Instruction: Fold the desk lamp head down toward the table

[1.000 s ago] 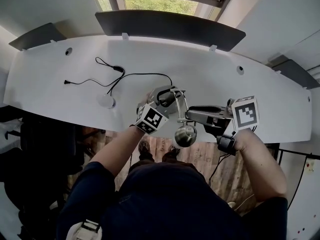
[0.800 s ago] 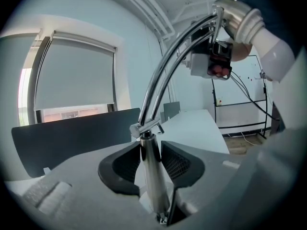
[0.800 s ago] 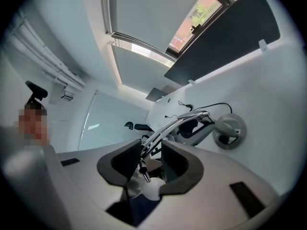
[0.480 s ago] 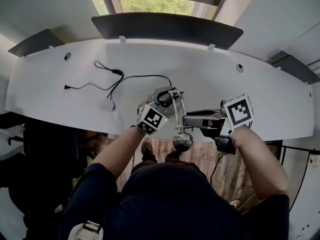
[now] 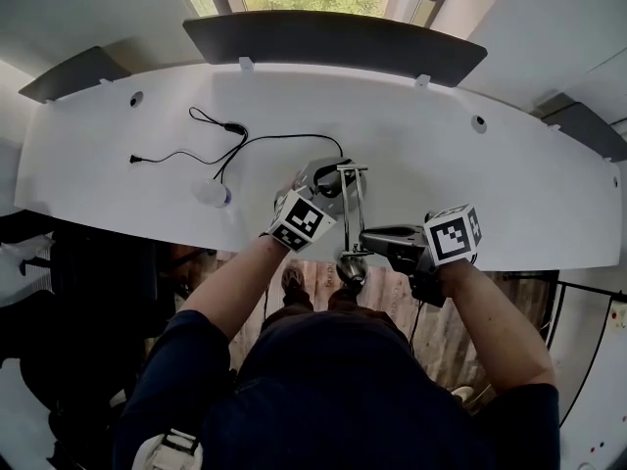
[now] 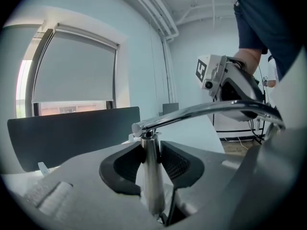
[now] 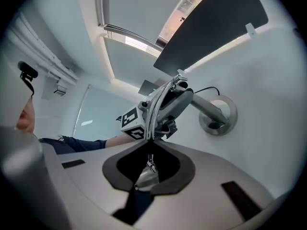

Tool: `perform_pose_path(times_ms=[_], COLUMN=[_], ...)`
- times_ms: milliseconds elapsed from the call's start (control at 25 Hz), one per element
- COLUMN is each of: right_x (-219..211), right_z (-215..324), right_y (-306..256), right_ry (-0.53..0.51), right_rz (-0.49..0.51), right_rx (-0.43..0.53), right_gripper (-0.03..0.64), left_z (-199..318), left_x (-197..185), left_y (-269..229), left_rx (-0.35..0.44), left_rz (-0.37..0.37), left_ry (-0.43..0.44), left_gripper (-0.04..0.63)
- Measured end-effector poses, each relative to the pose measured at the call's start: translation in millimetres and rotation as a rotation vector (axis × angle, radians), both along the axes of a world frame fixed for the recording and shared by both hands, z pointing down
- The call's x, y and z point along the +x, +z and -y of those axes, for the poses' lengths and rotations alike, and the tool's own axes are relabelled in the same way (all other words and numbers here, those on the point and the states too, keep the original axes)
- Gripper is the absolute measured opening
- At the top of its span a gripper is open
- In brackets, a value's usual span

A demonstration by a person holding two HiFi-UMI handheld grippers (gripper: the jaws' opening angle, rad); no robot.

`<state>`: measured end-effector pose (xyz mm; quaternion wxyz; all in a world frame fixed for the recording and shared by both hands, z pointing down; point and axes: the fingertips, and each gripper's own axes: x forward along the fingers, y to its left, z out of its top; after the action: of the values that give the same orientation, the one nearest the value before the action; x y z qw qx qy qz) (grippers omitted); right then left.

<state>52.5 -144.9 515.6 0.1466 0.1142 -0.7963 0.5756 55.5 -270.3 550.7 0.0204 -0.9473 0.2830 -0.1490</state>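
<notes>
— Counting lamps on the worktop (image 5: 490, 194), what do you get?
— One lamp (image 5: 351, 194). It has one round base (image 7: 218, 115), one upright post (image 6: 152, 176), one arm (image 5: 352, 223) made of two thin rods, and one silver head (image 5: 350, 267).
— Where is the head?
— At the arm's near end. In the head view it shows just past the worktop's near edge, right by the right gripper (image 7: 149, 147).
— And the two grippers?
— The left gripper (image 6: 152, 150) has its fingers clamped on the post, one on each side. The right gripper's fingers are closing on the arm, whose rods run between them just above the head.
— Anything else on the worktop?
— One black cable (image 5: 284, 145) running toward the lamp and one white disc (image 5: 211, 194) beside it. There are also two holes (image 5: 136, 98) in the worktop, two white clips (image 5: 245, 64) at its far edge, and three dark panels (image 5: 333, 42) beyond that edge
</notes>
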Motion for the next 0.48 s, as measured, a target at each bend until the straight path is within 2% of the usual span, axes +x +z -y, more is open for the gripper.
perform_pose_path(times_ms=[480], right_x=[-4.7], right_z=[0.0], right_y=[15.0], right_ry=[-0.005], right_rz=[0.010], right_rx=[0.024], right_gripper=[0.038], left_z=[-1.6], left_x=[1.5], left_y=[-1.1], left_rx=[-0.017], left_rz=[0.014], left_ry=[0.020], left_gripper=[0.127])
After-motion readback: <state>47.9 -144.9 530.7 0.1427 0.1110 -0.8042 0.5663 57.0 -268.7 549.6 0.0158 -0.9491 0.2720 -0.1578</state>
